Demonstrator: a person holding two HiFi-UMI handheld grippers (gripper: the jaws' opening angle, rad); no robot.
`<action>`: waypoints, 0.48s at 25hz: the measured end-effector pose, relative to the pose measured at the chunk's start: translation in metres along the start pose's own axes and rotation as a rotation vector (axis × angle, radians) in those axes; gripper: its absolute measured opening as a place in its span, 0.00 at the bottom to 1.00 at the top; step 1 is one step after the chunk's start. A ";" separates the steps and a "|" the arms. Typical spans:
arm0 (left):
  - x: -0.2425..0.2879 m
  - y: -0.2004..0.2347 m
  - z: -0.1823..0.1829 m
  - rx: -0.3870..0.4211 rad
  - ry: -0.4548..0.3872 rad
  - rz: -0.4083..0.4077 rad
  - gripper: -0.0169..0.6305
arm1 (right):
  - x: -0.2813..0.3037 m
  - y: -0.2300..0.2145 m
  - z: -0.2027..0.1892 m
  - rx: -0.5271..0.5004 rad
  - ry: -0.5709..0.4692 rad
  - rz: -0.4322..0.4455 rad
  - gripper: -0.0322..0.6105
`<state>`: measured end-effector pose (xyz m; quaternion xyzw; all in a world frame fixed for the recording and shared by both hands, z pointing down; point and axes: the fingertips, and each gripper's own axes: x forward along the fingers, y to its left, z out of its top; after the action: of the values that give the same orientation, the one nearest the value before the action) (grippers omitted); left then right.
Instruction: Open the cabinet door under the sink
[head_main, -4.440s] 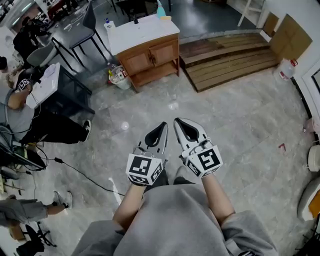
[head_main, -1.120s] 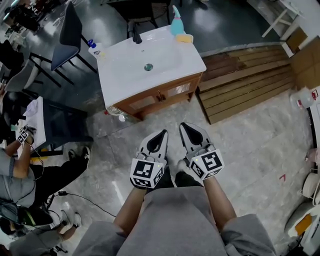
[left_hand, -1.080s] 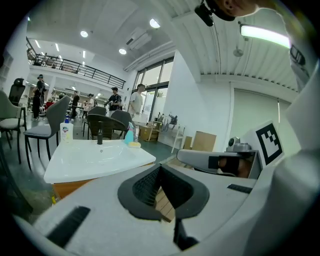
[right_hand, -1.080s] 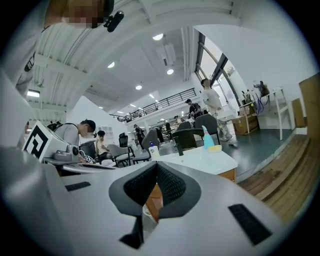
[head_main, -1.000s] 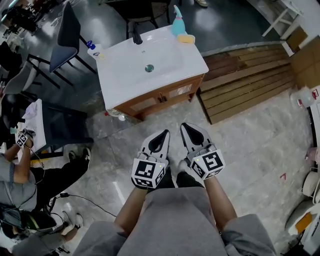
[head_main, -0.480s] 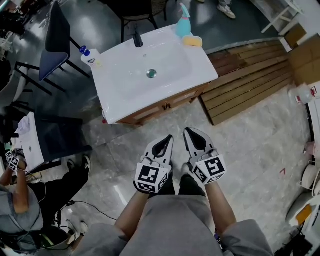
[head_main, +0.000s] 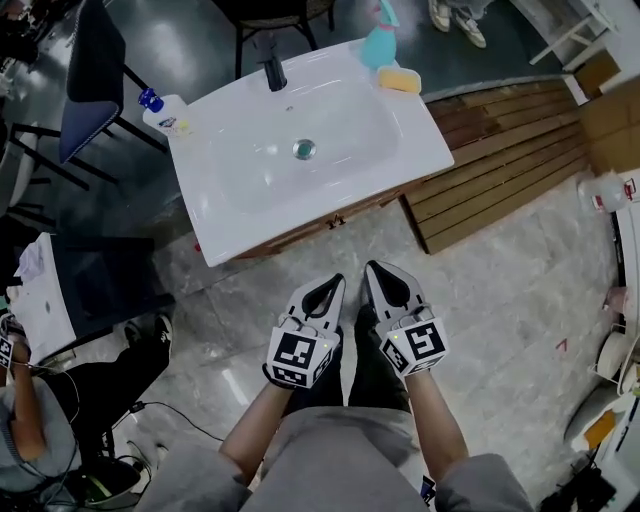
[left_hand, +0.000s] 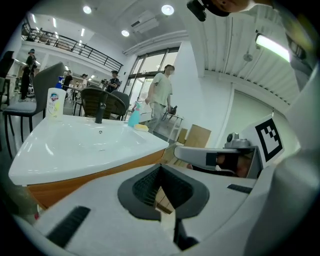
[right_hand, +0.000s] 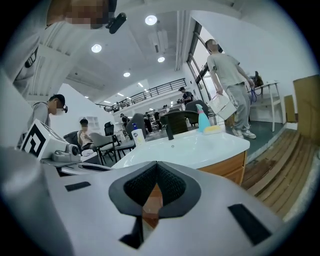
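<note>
1. Below the near edge of the white sink top (head_main: 395, 135), both claws hover over the grey tiled floor (head_main: 500, 290). They lie side by side, tips aimed at the wooden cabinet (head_main: 300, 232).
2. Left gripper (head_main: 337, 280): its jaws are pressed together at the tips. Only the moulded hollow behind the tips stays as a gap, and nothing is in it. It touches nothing.
3. Right gripper (head_main: 369, 267): its jaws are likewise closed tip to tip. It is empty and clear of the cabinet.
4. The left gripper view looks past the joined tips (left_hand: 160, 166) to the sink's corner and the orange-brown cabinet front (left_hand: 75, 182) beneath it. The right gripper view shows the same cabinet (right_hand: 227, 170) past its own joined tips (right_hand: 156, 164).
5. The cabinet door is mostly hidden under the overhanging top from the head view. Only a thin strip of wood shows along the near edge, with small knobs (head_main: 335, 219) near its middle. No door stands out past the edge.
6. Counted on the sink top:
   - one black faucet (head_main: 270, 70) at the middle of the far edge
   - one drain (head_main: 304, 149) in the basin
   - one white bottle with a blue cap (head_main: 160, 110) at the far left corner
   - one teal bottle (head_main: 382, 40) at the far right corner
   - one yellow sponge (head_main: 400, 80) just beside the teal bottle
7. One slatted wooden platform (head_main: 500, 170) lies on the floor to the cabinet's right.
</note>
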<state>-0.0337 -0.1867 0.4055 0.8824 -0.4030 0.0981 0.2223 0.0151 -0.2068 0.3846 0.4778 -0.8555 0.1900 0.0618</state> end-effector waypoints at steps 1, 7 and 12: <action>0.005 0.003 -0.003 0.000 0.004 -0.001 0.03 | 0.005 -0.004 -0.004 0.005 0.004 0.001 0.06; 0.029 0.017 -0.016 -0.002 0.025 0.021 0.03 | 0.026 -0.024 -0.017 0.013 0.028 0.021 0.07; 0.045 0.031 -0.029 -0.029 0.041 0.073 0.03 | 0.038 -0.038 -0.029 0.027 0.044 0.045 0.07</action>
<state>-0.0274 -0.2214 0.4566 0.8615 -0.4318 0.1185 0.2395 0.0246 -0.2435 0.4327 0.4549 -0.8618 0.2132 0.0700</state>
